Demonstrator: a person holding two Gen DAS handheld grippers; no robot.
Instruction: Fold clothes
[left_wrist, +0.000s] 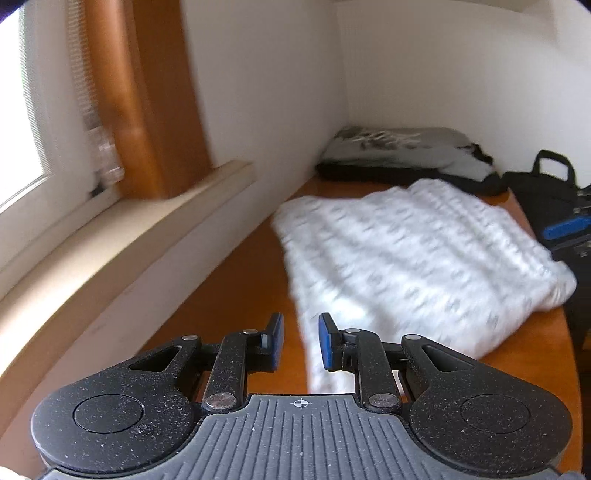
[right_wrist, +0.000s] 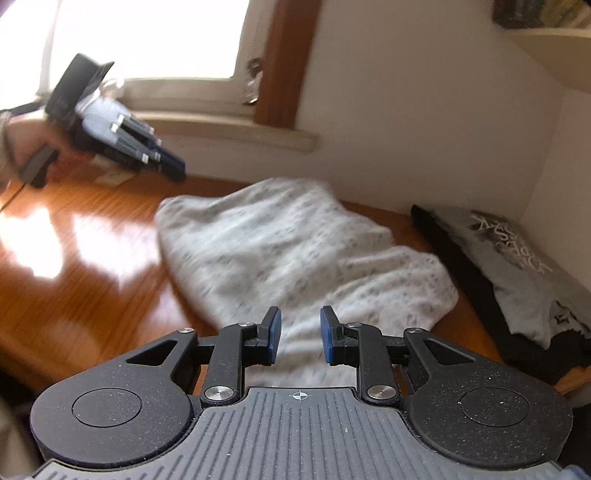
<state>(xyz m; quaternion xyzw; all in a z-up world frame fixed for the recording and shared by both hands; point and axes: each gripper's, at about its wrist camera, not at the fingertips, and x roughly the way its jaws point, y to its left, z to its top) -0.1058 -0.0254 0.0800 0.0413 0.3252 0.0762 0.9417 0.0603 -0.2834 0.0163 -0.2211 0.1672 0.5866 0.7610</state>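
Two grippers hang above a wooden worktop (right_wrist: 85, 266), each with its jaws slightly apart and nothing between the pads. The left gripper (left_wrist: 301, 341) points along the worktop's window-side edge, its fingers over the near corner of a white patterned garment (left_wrist: 406, 258). The right gripper (right_wrist: 300, 334) looks across the same garment (right_wrist: 295, 251) from the opposite side, above its near hem; contact between pads and cloth does not show in either view. The garment lies folded in a loose rectangle in the middle of the worktop, one long side close to the wall edge, its edges rumpled. A stack of folded clothes (right_wrist: 517, 266), grey on black, fills the far corner against both walls, just beside the garment. Bare glossy wood lies open on the window side of the garment. A black bag (left_wrist: 550, 192) stands at the worktop's outer edge.
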